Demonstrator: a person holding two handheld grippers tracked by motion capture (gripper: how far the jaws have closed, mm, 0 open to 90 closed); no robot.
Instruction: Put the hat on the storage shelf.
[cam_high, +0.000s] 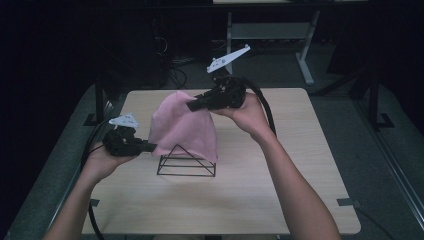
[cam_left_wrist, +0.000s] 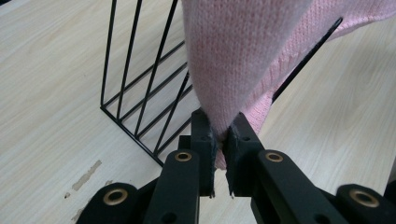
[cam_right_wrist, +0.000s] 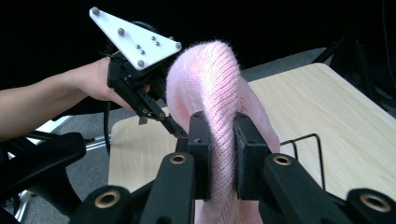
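Note:
A pink knitted cloth (cam_high: 182, 127) hangs stretched between both grippers above a black wire rack (cam_high: 186, 165) on the table. My left gripper (cam_high: 150, 147) is shut on the cloth's lower left corner, its jaws pinching the knit (cam_left_wrist: 224, 93) close beside the rack's wires (cam_left_wrist: 140, 93). My right gripper (cam_high: 192, 105) is shut on the cloth's upper edge, higher and farther back. In the right gripper view the cloth (cam_right_wrist: 219, 107) bulges up between the jaws, and the left gripper (cam_right_wrist: 180, 133) with its grey plate holds the far end. The cloth's lower part drapes over the rack's top.
The wooden table (cam_high: 300, 165) has open surface to the right and in front of the rack. A scuff mark (cam_left_wrist: 86, 175) shows on the wood near the left gripper. Dark floor and a white table frame (cam_high: 305, 55) lie behind.

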